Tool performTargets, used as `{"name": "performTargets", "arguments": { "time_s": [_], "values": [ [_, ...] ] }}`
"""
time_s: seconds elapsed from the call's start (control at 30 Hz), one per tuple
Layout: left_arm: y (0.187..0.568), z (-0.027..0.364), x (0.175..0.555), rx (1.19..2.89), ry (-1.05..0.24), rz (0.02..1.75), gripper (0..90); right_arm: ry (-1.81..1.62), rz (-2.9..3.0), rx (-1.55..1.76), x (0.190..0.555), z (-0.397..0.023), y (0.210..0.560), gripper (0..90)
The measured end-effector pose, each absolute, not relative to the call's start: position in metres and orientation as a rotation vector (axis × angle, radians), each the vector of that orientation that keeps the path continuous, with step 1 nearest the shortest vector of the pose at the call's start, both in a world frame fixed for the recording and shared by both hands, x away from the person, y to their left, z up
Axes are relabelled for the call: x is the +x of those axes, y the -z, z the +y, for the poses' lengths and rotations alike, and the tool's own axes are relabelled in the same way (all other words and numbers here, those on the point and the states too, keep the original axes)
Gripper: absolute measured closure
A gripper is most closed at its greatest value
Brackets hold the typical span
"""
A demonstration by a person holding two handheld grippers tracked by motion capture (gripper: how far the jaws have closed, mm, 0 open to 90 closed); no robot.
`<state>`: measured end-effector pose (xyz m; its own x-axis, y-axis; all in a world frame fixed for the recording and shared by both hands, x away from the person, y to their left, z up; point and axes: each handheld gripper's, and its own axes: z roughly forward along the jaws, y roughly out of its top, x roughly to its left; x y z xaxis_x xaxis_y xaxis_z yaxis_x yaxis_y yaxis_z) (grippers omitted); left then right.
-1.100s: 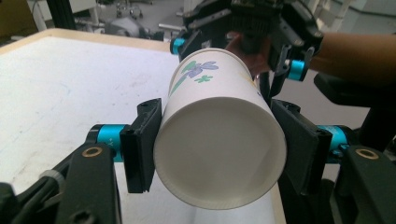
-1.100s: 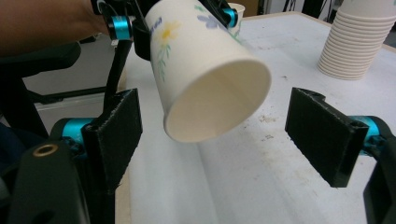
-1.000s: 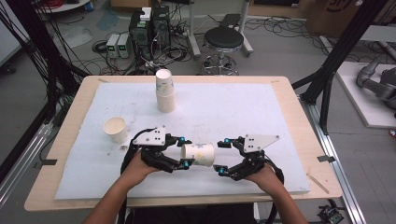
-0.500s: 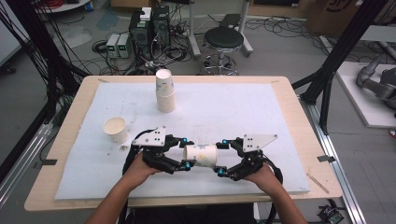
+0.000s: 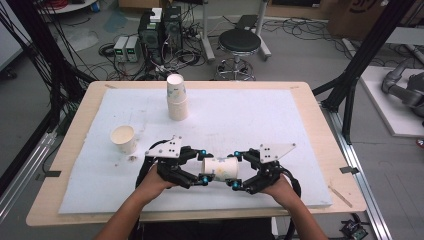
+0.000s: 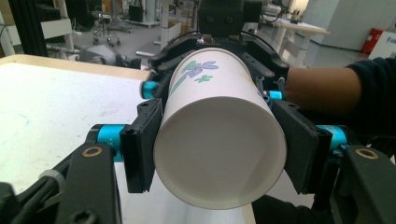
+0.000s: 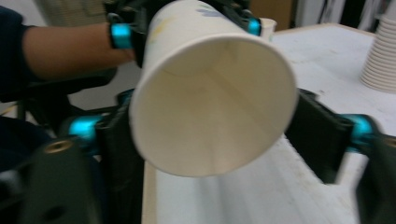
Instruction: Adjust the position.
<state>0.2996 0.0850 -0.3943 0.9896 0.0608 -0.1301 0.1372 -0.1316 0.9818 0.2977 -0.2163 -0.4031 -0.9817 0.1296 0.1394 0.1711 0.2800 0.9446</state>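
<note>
A white paper cup (image 5: 220, 169) with a blue flower print lies on its side just above the white board, between my two grippers. My left gripper (image 5: 203, 166) is shut on one end of it; in the left gripper view both pads (image 6: 140, 144) press the cup (image 6: 219, 140) at its sides. My right gripper (image 5: 235, 170) has just been closing on the other end. In the right gripper view the cup's open mouth (image 7: 210, 116) faces the camera and the pads (image 7: 317, 135) touch its rim on both sides.
A tall stack of paper cups (image 5: 176, 97) stands at the back middle of the white board (image 5: 280, 115). A single upright cup (image 5: 123, 139) stands to the left. Beyond the table are a stool (image 5: 240, 42) and cabling.
The right gripper's jaws have drawn in around the cup's end. Both hands and the cup have stayed where they were.
</note>
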Motion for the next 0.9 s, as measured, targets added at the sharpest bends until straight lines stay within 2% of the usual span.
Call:
{"name": "performTargets", "arguments": {
  "time_s": [0.37, 0.4, 0.5, 0.53, 0.9],
  "values": [
    [0.397, 0.084, 0.299, 1.705, 0.067, 0.149, 36.7, 1.904, -2.446, -0.269, 0.297, -0.221, 0.4, 33.4],
    [0.397, 0.084, 0.299, 1.722, 0.055, 0.152, 35.6, 1.897, -2.448, -0.268, 0.298, -0.221, 0.4, 33.5],
    [0.394, 0.081, 0.297, 1.782, 0.029, 0.195, 18.8, 1.853, -2.457, -0.293, 0.298, -0.221, 0.399, 33.5],
    [0.392, 0.081, 0.297, 1.806, 0.013, 0.193, 16.7, 1.839, -2.468, -0.296, 0.299, -0.221, 0.398, 33.5],
    [0.377, 0.076, 0.299, 2.035, -0.064, 0.139, 15.9, 1.602, -2.646, -0.343, 0.301, -0.21, 0.39, 31.7]
  ]
}}
